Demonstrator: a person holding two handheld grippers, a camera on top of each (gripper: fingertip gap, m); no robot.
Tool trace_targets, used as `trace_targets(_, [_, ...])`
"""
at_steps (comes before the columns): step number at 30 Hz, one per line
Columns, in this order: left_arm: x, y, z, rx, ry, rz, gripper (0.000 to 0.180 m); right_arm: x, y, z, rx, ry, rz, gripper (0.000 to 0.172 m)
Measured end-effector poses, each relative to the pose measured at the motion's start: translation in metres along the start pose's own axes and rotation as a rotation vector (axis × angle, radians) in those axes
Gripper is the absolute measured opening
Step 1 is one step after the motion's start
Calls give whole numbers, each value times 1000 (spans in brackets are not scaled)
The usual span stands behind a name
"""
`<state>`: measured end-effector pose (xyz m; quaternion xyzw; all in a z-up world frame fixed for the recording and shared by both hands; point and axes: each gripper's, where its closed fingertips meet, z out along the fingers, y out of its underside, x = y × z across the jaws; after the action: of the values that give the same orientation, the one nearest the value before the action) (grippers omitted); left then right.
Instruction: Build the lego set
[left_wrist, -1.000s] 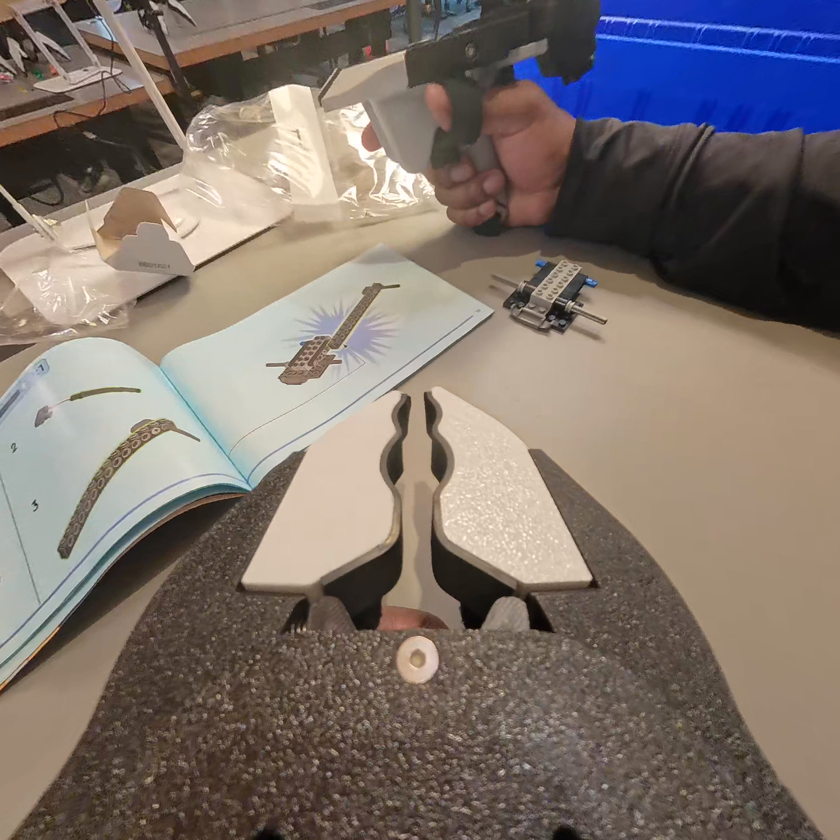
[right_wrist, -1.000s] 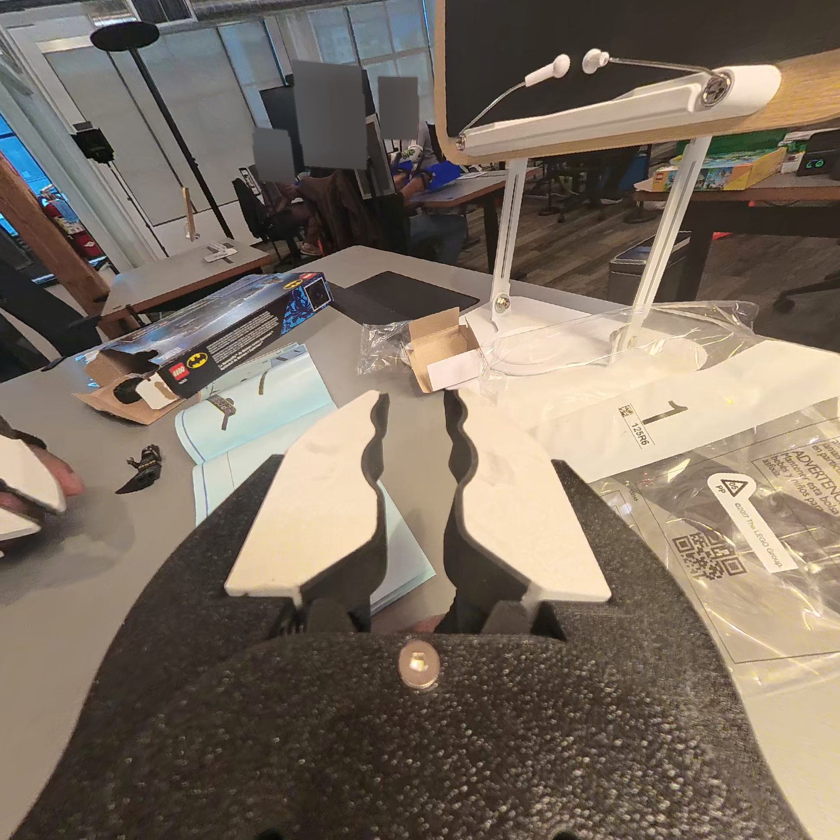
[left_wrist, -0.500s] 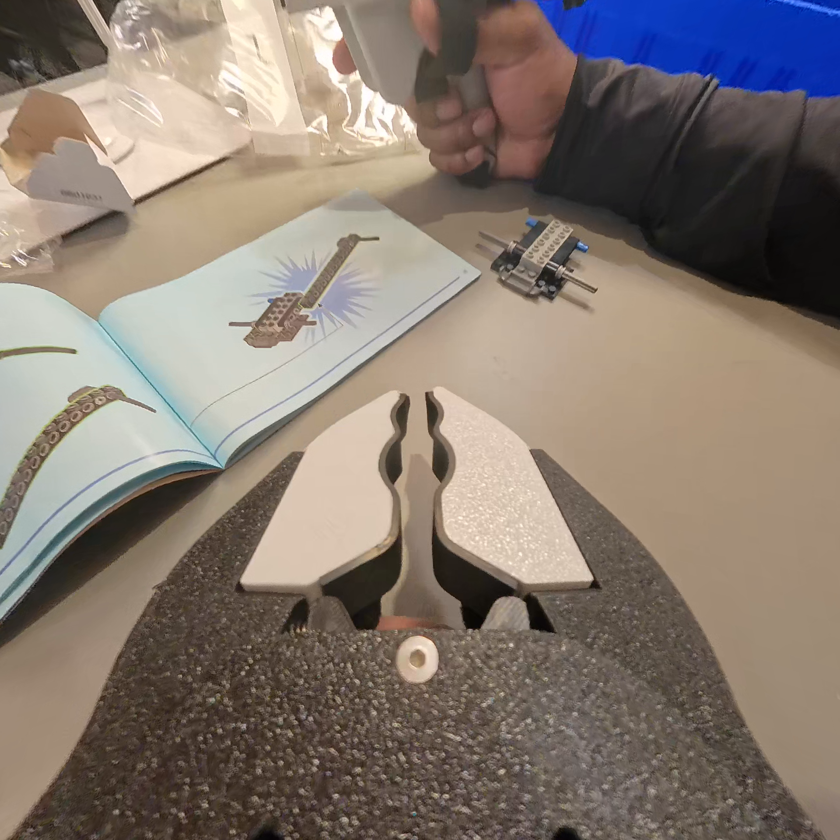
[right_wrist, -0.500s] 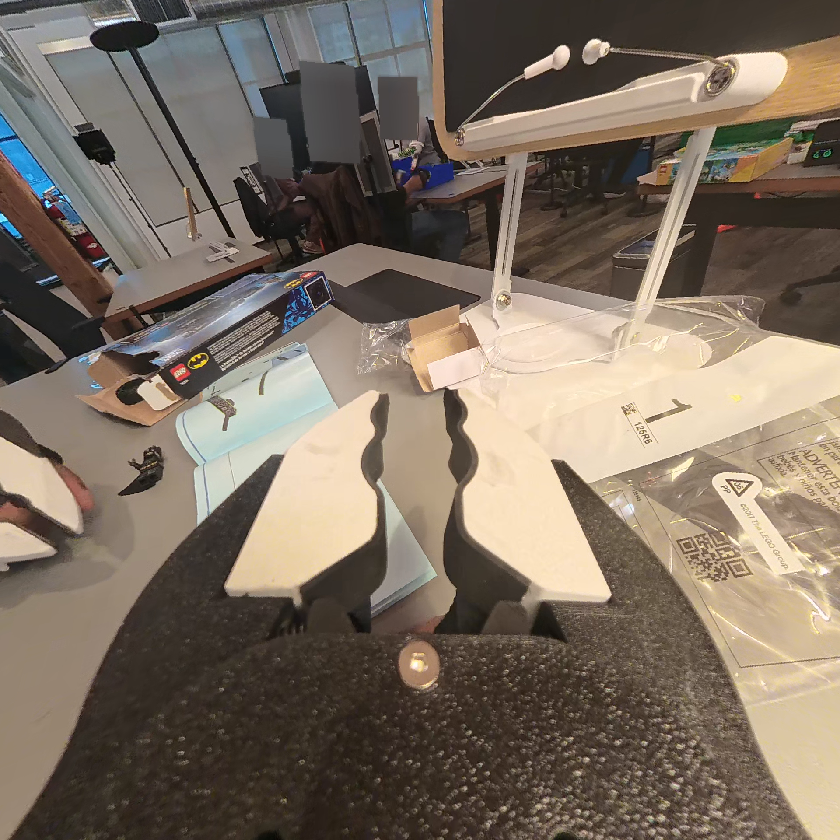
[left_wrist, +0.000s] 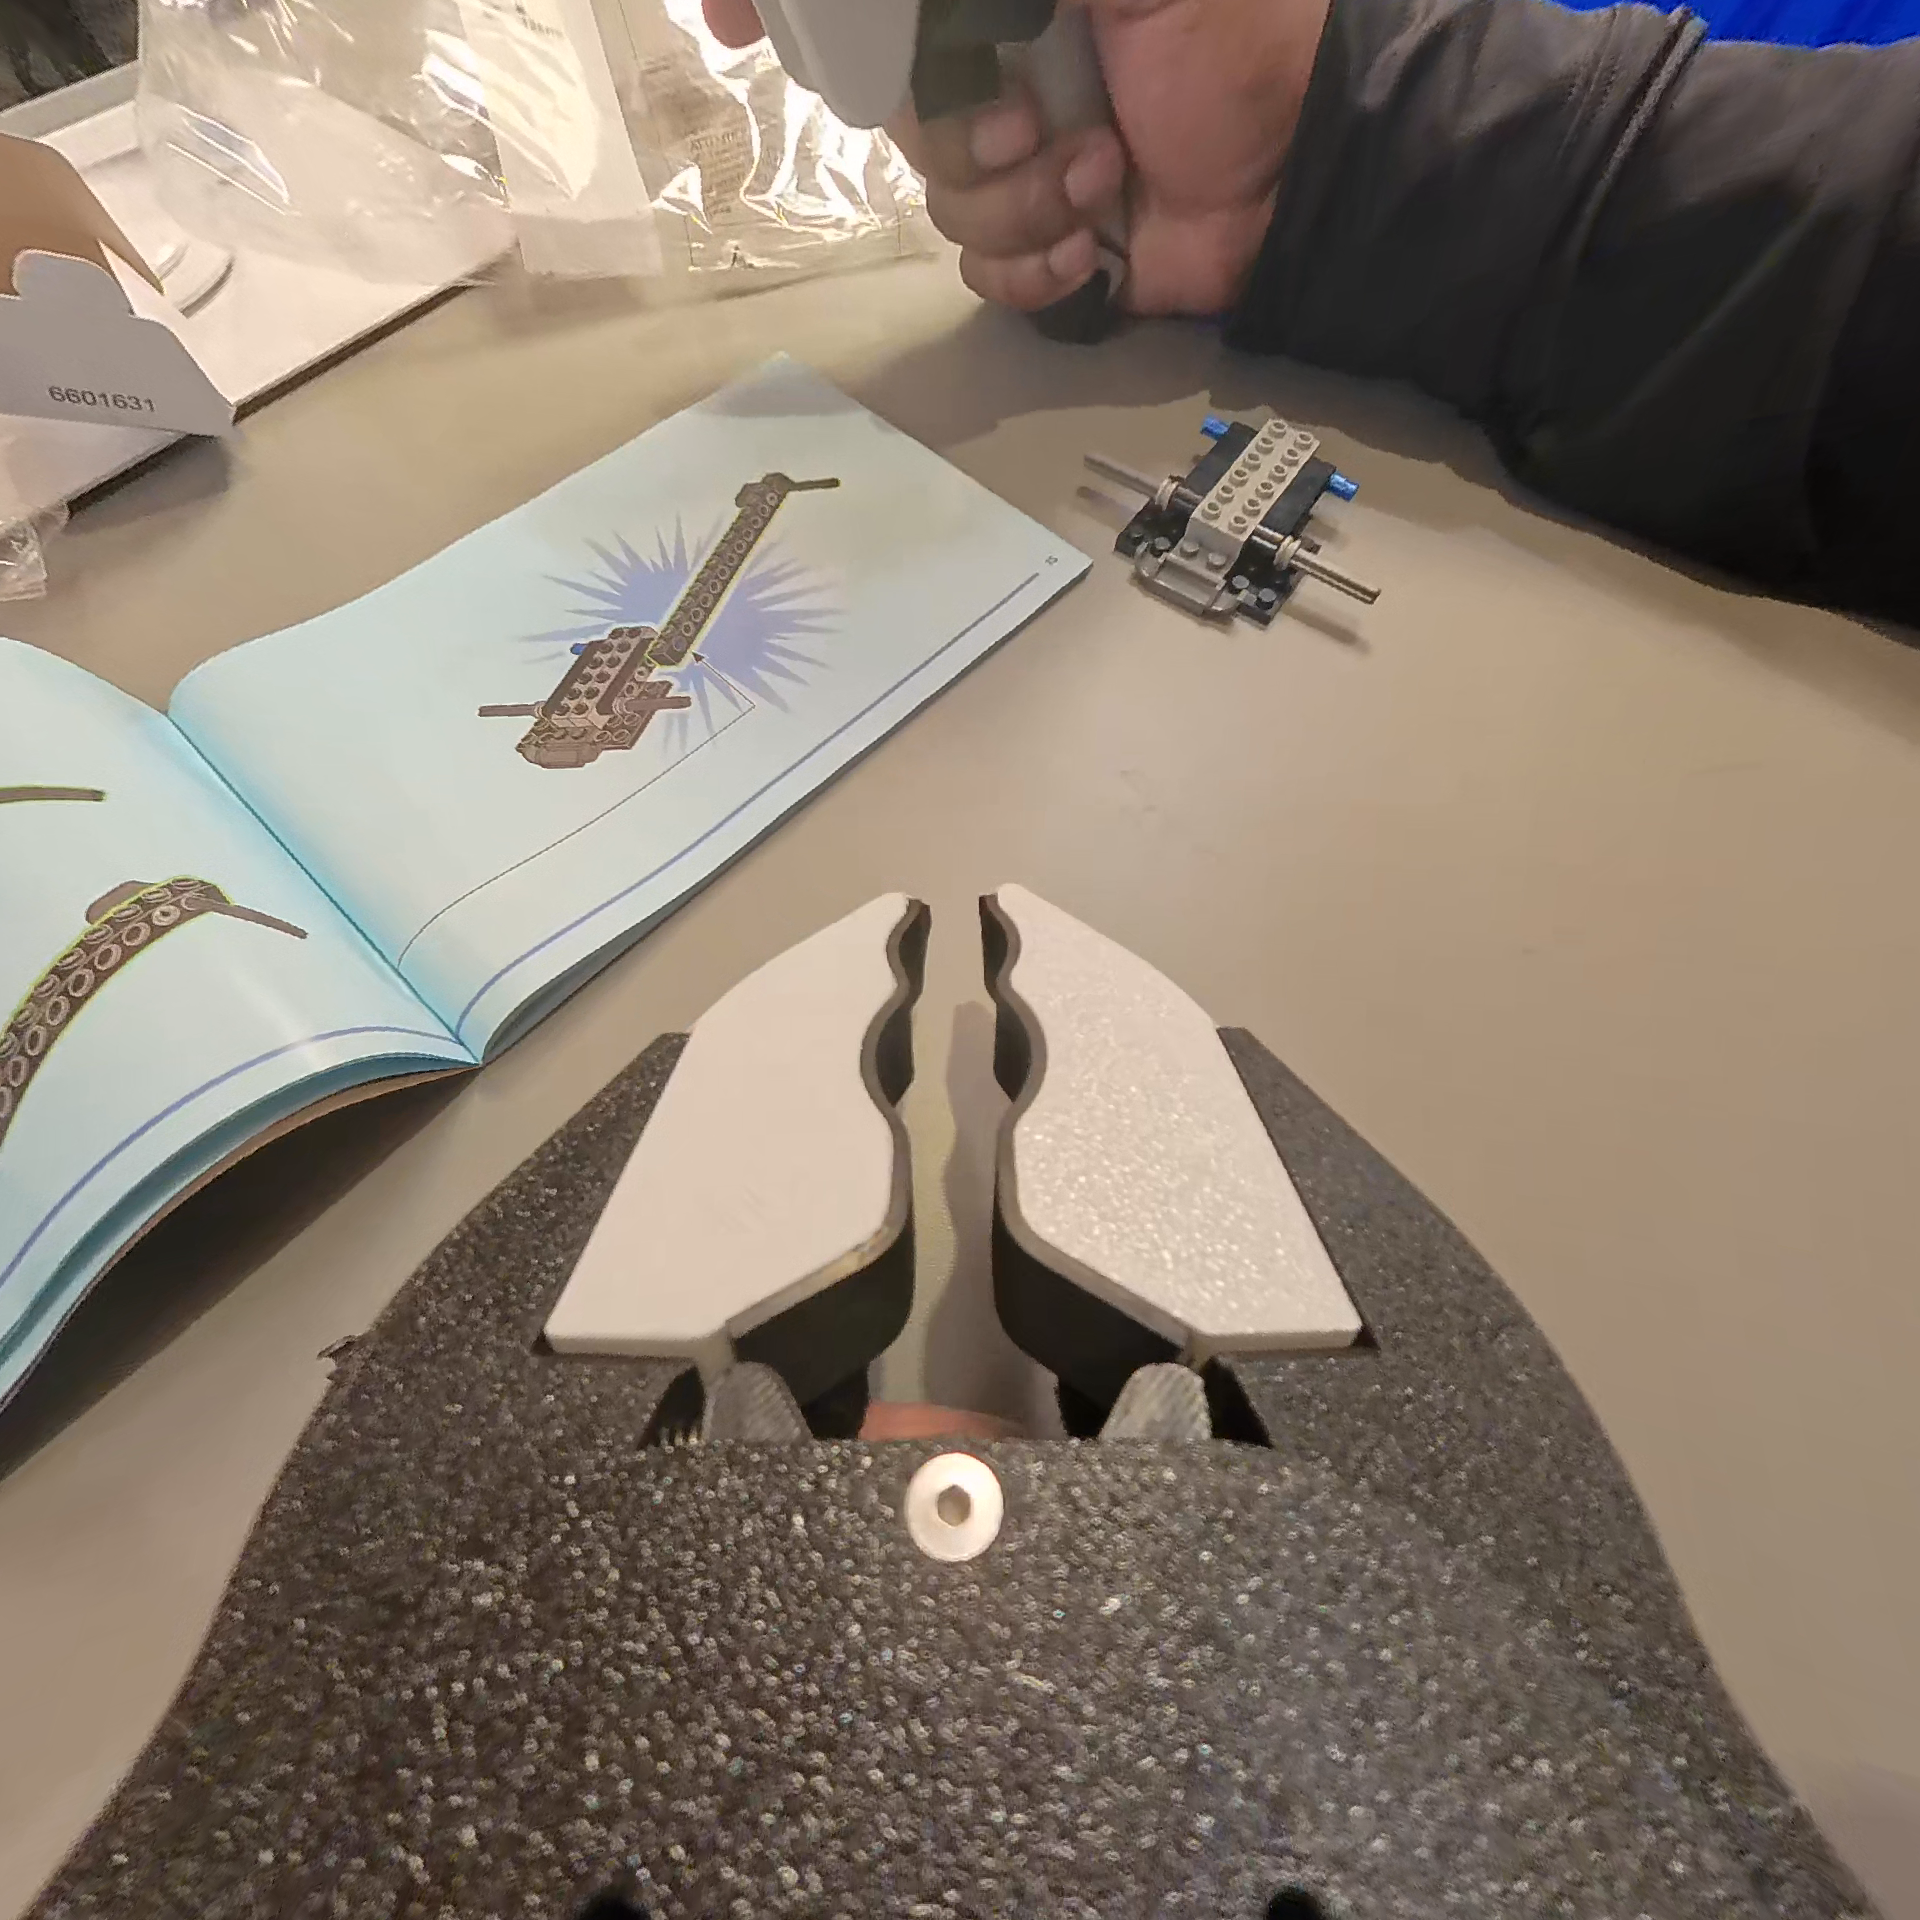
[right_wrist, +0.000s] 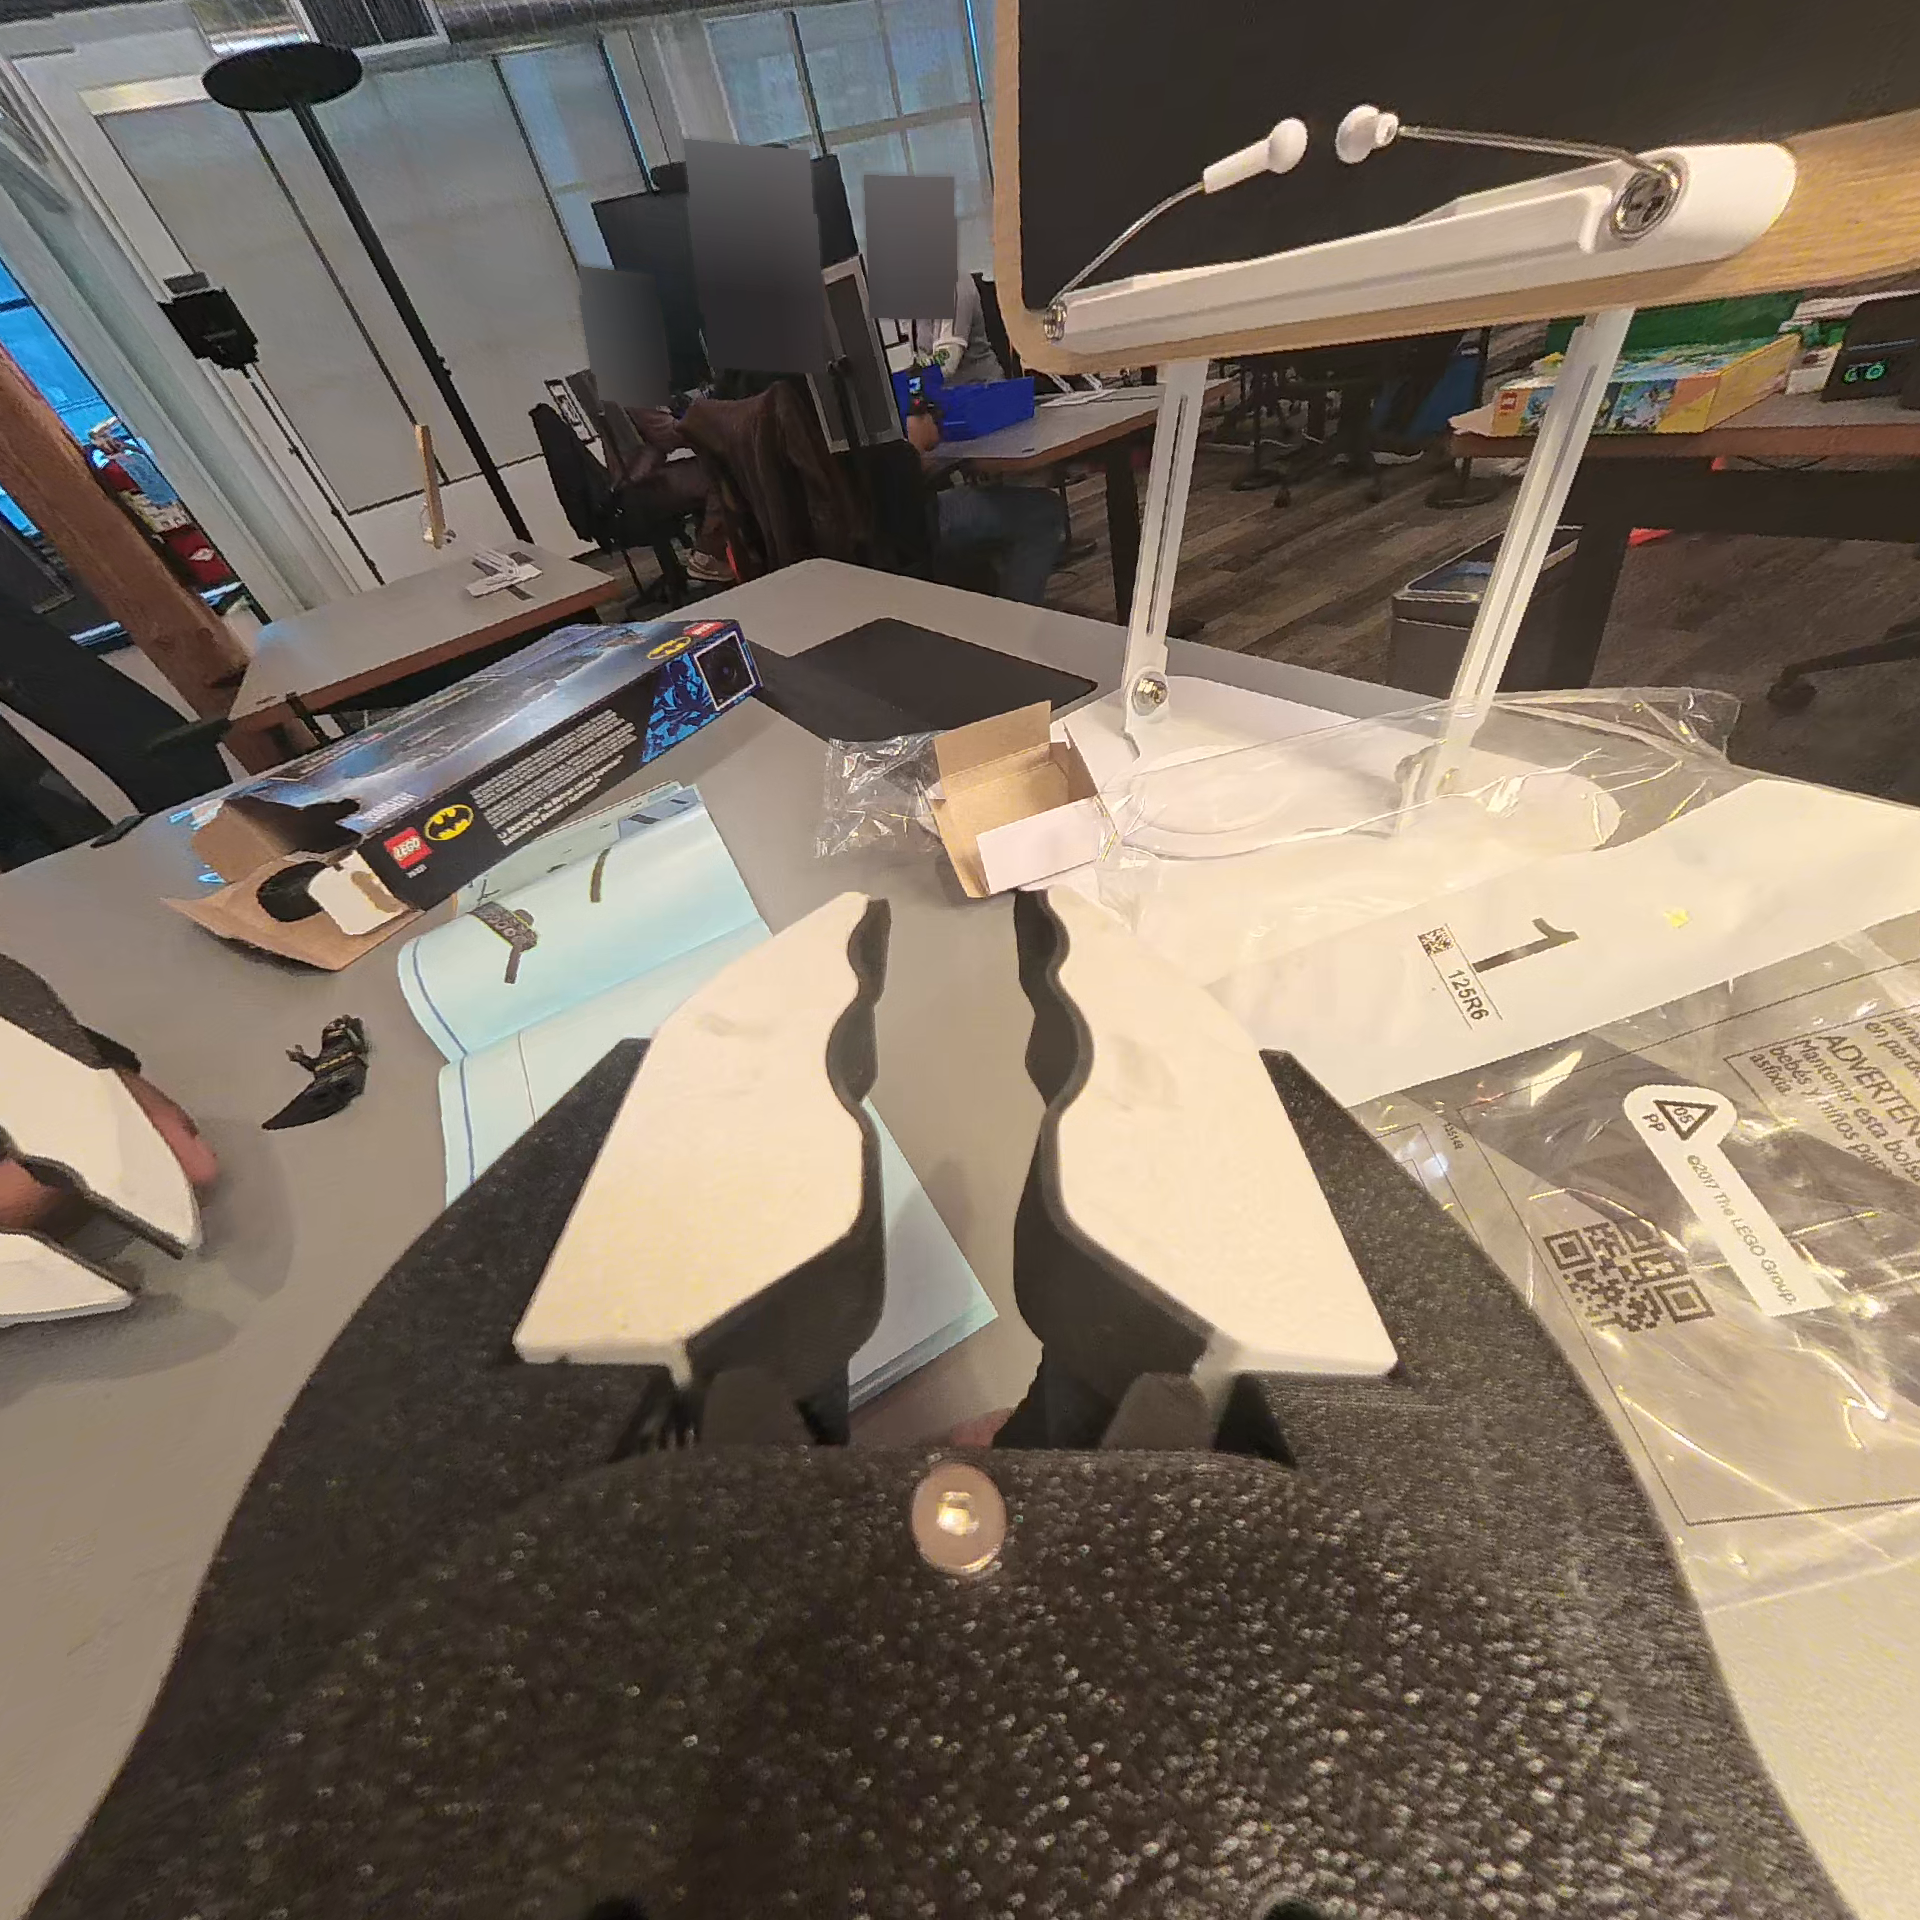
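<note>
Advanced toward brick assembly (left_wrist: 1236, 520), far right of empty, slightly parted left hand-held gripper (left_wrist: 956, 914); right hand-held gripper (right_wrist: 951, 914) parted, empty.

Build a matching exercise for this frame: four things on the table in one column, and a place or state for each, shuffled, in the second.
Things
1. small brick assembly
2. instruction booklet
3. small cardboard box
4. left gripper

Places or states
A. lying open, showing pale blue pages
B. jaws slightly apart, nothing between them, over bare table
C. on the table beside the dark sleeve
D. flaps open, beside the white stand

Pairs: 1-C, 2-A, 3-D, 4-B
</note>
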<state>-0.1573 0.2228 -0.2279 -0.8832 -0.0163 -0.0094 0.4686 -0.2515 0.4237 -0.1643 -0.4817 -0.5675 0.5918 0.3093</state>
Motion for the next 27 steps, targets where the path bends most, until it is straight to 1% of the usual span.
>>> trace_targets(11, [3,5,2,-33,-6,34,11,0,0,0,-2,-1,5,25])
trace_targets(27, [0,6,1,-34,24,-23,11,1,2,2,-18,-12,23,25])
